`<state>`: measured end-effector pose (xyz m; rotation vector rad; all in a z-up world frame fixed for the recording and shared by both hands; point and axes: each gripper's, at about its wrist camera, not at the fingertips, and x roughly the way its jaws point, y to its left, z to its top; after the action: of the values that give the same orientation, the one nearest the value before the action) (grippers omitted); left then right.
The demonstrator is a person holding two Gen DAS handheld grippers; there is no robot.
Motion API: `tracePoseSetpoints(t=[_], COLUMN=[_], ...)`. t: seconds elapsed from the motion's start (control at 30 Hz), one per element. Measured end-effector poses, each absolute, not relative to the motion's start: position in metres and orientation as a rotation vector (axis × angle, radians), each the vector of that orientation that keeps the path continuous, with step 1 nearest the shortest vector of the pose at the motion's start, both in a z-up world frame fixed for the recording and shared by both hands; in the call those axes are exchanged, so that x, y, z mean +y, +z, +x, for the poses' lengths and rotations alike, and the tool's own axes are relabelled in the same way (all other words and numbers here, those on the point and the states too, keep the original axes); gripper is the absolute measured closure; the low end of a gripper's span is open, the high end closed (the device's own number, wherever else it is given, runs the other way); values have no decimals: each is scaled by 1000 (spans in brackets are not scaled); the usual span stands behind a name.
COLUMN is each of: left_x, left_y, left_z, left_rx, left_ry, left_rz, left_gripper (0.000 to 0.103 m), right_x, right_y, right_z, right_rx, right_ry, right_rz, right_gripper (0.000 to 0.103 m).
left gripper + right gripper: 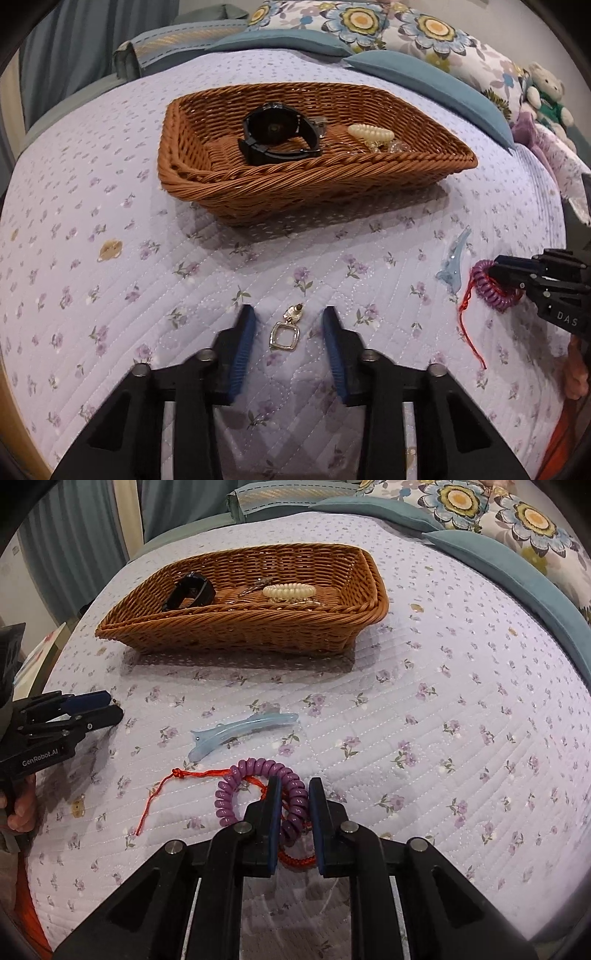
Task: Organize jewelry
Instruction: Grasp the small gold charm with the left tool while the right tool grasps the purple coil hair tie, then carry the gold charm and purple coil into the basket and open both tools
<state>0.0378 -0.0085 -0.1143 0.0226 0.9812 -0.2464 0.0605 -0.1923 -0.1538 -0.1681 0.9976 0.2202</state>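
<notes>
A brown wicker basket (258,188) (236,631) sits on the lilac quilt and holds a black watch (275,134) (190,590), a cream coil tie (369,134) (290,590) and small clear pieces. My left gripper (290,315) is open with a gold earring (286,330) lying between its fingers. My right gripper (293,786) is narrowed around one side of a purple coil tie (258,775) (491,286); a red string bracelet (195,775) (467,317) lies under it. A light blue hair clip (240,731) (452,262) lies beyond.
Blue and floral pillows (369,26) lie at the bed's head, with a teddy bear (546,96) at the far right. The bed's edge falls away at the left (22,147). The left gripper shows in the right wrist view (107,707).
</notes>
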Motion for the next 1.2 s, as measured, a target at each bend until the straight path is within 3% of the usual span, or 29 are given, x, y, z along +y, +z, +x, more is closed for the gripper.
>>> tracePoseSetpoints(t=[0.03, 0.07, 0.87, 1.2], left_x=[-9, -9, 4, 5], left_y=[-115, -115, -69, -19], left_z=[38, 39, 17, 52], left_rx=[986, 987, 806, 718], left_ry=[-250, -249, -332, -400], left_rz=[22, 22, -146, -198], left_gripper=[88, 89, 89, 89], right_x=[-191, -190, -219, -196], right_y=[-154, -154, -87, -47], right_z=[60, 60, 37, 102], right_rx=[994, 990, 727, 682], right_ry=[219, 219, 334, 306], right_rz=[-175, -181, 67, 91], right_gripper=[85, 87, 91, 91])
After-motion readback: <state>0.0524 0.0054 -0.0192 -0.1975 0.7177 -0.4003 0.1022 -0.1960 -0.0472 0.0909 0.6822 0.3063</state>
